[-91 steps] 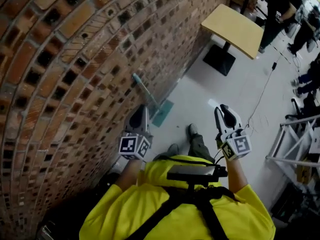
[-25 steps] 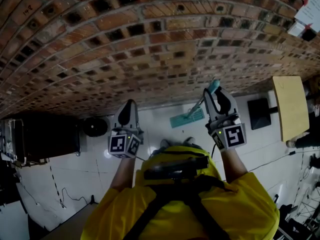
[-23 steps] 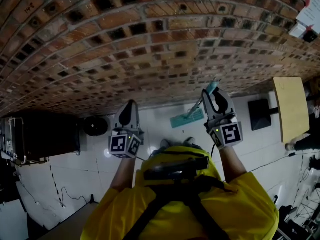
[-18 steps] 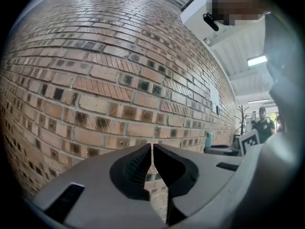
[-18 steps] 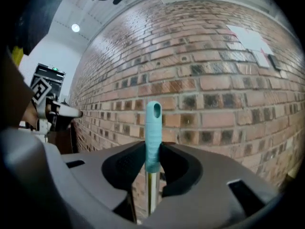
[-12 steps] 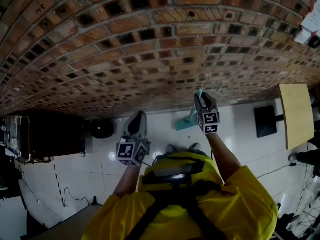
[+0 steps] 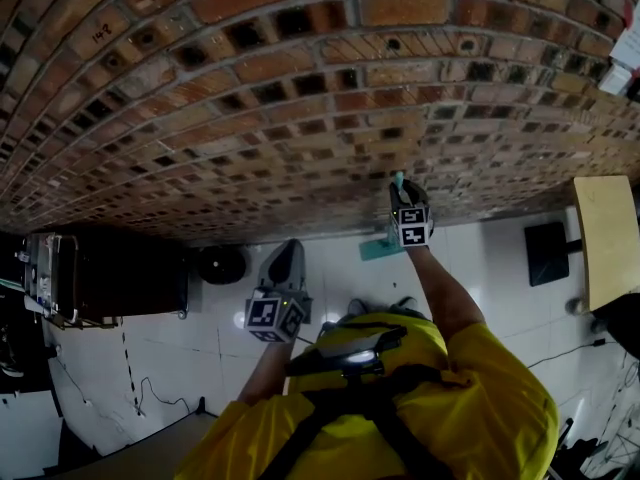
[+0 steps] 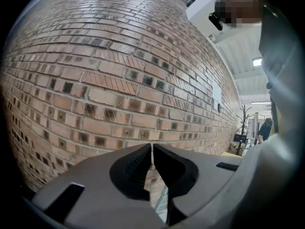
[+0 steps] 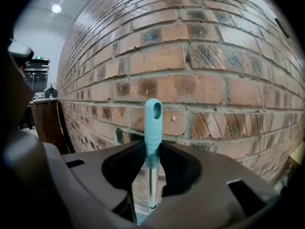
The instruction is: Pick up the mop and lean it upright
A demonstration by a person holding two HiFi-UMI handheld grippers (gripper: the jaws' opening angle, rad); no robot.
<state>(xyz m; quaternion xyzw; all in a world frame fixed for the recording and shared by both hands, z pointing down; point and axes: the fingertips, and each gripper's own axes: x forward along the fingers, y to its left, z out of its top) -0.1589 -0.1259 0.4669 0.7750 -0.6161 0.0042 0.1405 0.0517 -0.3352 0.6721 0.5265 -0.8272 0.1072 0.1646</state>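
Note:
The mop has a teal grip [image 9: 153, 123] on a silver shaft [image 9: 151, 185]; its teal head [image 7: 378, 249] rests on the white floor by the brick wall [image 7: 300, 98]. My right gripper [image 7: 400, 194] is shut on the grip just below its tip, which stands close to the bricks. In the right gripper view the jaws [image 9: 152, 149] pinch the grip from both sides and the shaft hangs down between them. My left gripper [image 7: 287, 251] hangs lower and to the left, away from the mop. Its jaws [image 8: 152, 149] are shut with nothing in them, facing the wall.
A dark cabinet [image 7: 110, 273] and a round black object [image 7: 222, 263] stand at the wall's foot on the left. A wooden table top [image 7: 610, 238] with a black base [image 7: 548, 253] is at the right. A thin cable [image 7: 135, 383] runs over the floor tiles.
My right gripper has carried the mop's grip up and in toward the wall, so the shaft stands steeper. The left gripper has sunk a little and drifted right.

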